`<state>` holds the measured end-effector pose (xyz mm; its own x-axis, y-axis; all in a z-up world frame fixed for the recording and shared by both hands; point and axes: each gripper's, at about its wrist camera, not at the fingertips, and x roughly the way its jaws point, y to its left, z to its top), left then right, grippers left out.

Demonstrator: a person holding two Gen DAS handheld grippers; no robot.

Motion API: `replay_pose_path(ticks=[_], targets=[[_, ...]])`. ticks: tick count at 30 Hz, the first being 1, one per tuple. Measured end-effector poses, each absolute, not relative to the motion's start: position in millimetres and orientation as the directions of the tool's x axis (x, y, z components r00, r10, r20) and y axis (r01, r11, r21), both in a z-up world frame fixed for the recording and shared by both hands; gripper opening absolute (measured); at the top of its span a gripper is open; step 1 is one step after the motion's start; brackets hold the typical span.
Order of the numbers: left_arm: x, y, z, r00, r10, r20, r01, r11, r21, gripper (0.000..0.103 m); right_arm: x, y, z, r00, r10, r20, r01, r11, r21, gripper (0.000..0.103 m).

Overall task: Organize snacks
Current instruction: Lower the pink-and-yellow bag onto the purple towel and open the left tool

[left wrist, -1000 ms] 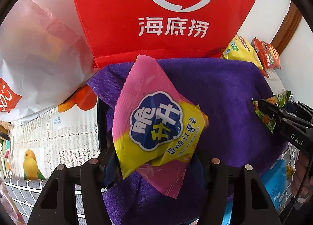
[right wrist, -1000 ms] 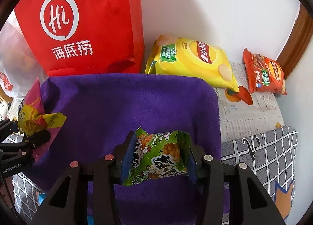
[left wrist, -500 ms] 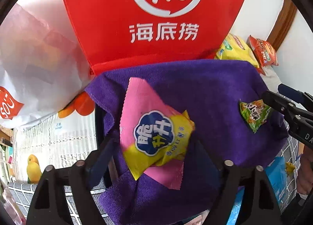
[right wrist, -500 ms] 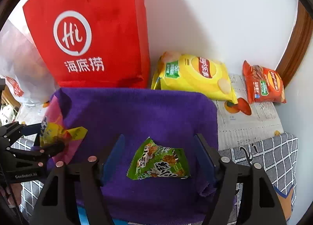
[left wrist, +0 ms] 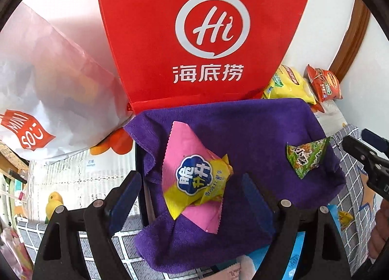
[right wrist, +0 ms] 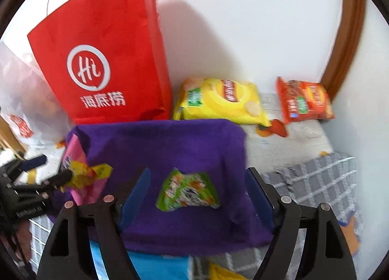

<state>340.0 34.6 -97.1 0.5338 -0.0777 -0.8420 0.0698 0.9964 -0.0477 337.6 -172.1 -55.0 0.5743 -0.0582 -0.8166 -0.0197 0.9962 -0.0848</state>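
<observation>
A pink and yellow snack packet [left wrist: 194, 177] lies on the left part of a purple towel [left wrist: 243, 129]. My left gripper [left wrist: 189, 190] hangs open above the packet, its pads clear of it on both sides. A small green snack packet [right wrist: 187, 192] lies on the towel's [right wrist: 158, 143] right part. My right gripper [right wrist: 197, 182] is above it with its jaws opening and not touching it. The left wrist view shows the green packet [left wrist: 306, 158] and the right gripper [left wrist: 362, 140] at the right edge. In the right wrist view the pink packet [right wrist: 82, 175] and left gripper [right wrist: 48, 168] are at the left.
A tall red paper bag [left wrist: 206, 36] stands behind the towel against the wall, with a white plastic bag [left wrist: 48, 85] to its left. A yellow chips bag [right wrist: 218, 102] and an orange-red chips bag [right wrist: 304, 100] lie at the back right. A blue pack [right wrist: 155, 265] pokes out under the towel's near edge.
Both grippers have opened and let go of their packets, which now lie on the purple towel. Both grippers have risen and drawn back from it.
</observation>
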Motion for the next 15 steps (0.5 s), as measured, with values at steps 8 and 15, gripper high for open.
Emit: replay_pose_path(ticks=[8, 15], targets=[[314.0, 18.0, -64.9, 0.607, -0.081, -0.791, 0.128, 0.992, -0.003, 0.084, 292.5, -194.7, -26.4, 0.628, -0.108, -0.771, 0.025, 0.993, -0.118, 0.079], [280.4, -0.3, -41.1, 0.661, -0.059, -0.748, 0.161, 0.985, 0.065, 0.084, 248.3, -208.7, -12.2, 0.659, -0.126, -0.742, 0.033, 0.990, -0.139, 0.079]])
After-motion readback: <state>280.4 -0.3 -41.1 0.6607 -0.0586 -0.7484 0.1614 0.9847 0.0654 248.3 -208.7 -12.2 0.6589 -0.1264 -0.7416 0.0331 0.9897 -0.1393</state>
